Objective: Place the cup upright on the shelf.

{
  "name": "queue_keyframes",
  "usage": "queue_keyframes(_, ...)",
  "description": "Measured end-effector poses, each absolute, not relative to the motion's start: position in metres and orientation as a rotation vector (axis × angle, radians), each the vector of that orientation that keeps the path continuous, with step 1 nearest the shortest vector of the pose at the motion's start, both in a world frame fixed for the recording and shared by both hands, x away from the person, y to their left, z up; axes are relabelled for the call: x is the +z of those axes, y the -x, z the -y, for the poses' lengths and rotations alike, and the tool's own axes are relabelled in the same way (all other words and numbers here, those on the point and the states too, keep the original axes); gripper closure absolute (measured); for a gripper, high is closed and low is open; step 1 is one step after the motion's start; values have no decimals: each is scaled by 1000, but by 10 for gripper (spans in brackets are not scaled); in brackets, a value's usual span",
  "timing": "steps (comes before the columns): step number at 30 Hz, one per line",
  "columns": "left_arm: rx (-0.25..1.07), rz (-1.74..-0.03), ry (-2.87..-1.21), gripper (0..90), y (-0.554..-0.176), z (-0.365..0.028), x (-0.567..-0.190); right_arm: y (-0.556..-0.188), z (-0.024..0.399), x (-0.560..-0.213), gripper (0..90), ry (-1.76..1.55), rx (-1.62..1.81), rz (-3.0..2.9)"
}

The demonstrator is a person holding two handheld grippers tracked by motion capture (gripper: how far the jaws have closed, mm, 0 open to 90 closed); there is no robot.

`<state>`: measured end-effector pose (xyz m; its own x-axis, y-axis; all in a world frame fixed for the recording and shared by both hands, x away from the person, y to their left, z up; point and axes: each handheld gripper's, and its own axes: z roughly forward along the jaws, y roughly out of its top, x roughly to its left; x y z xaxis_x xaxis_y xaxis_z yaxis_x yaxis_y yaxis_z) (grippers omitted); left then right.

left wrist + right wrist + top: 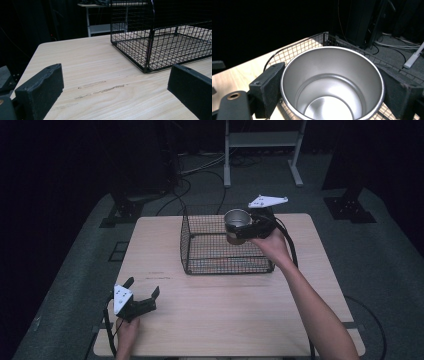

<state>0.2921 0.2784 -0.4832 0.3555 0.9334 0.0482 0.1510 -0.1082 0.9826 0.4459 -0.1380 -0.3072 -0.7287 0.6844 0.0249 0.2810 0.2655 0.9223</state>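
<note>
The right gripper (239,231) is clamped on a steel cup (236,220), one jaw on each side of the cup wall just below the rim, and holds it upright and empty above the far right part of the wire basket (200,251); in the right gripper view the cup (332,82) sits square between the two black jaws with the basket mesh (297,48) beneath and beyond it. The step in hand appears to be placing the cup into the basket. To do it well, keep the cup vertical and lower it straight down inside the far wall, clear of the wire rim, until its base meets the mesh floor; part the jaws only after contact, then lift out vertically so that neither jaw catches the rim or the mesh. The left gripper (142,296) rests low over the near left corner of the table (225,320), well apart from the basket, with its jaws wide apart and nothing between them; it could steady the basket (160,47) if it slides on the wood.
</note>
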Motion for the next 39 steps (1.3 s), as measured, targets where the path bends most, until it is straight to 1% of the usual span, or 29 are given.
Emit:
queue_keyframes(4, 908, -1014, -1540, 0, -292, -278, -483, -457, 132, -305, 127, -886, 1448, -2173)
queue_keyframes(15, 914, -1009, -1549, 0, -292, -279, -483, -473, 118, -300, 127, -883, 1436, -2171)
queue_keyframes(22, 910, -1013, -1545, 0, -292, -279, -483, -484, 116, -298, 127, -899, 1437, -2159)
queue_keyframes(29, 908, -1014, -1541, 0, -292, -278, -483, -502, 117, -316, 126, -946, 1421, -2186)
queue_keyframes(39, 907, -1015, -1544, 0, -292, -279, -483, -516, 112, -334, 126, -964, 1430, -2197)
